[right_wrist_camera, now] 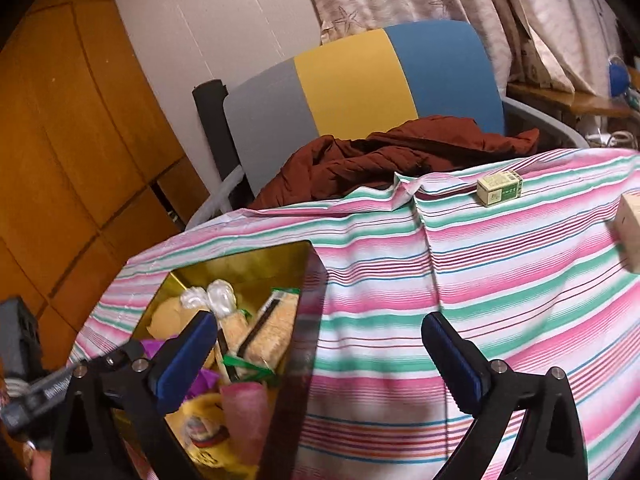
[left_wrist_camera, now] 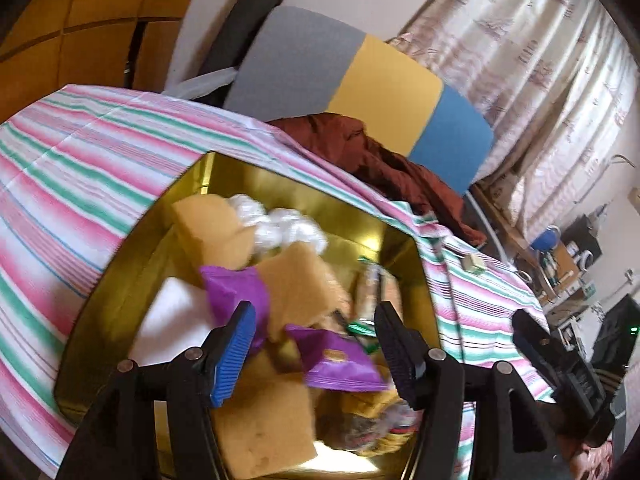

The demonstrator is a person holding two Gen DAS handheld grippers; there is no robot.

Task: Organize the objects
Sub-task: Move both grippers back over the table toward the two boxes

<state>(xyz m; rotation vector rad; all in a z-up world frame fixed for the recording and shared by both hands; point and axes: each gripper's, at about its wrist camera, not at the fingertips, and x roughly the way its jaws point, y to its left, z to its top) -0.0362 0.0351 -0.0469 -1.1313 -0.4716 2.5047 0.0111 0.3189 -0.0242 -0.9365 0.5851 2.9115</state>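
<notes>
The gold tin (left_wrist_camera: pixel 320 196) is sitting crowded with sponges and purple packets (left_wrist_camera: pixel 340 364) on your striped cloth (right_wrist_camera: pixel 500 280). Your left gripper (left_wrist_camera: pixel 316 344) is hanging released over it, seemingly grasping nothing; your right gripper (right_wrist_camera: pixel 320 356) is gaping over bare cloth beside the tin's edge.

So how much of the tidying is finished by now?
Mostly done, it seems: the gold tin already holds sponges, purple packets and other bits. Nothing is in hand: the left gripper hangs open over the tin, and the right gripper is open above the striped cloth. Left out: a small box near the far edge and another box at the right.
</notes>
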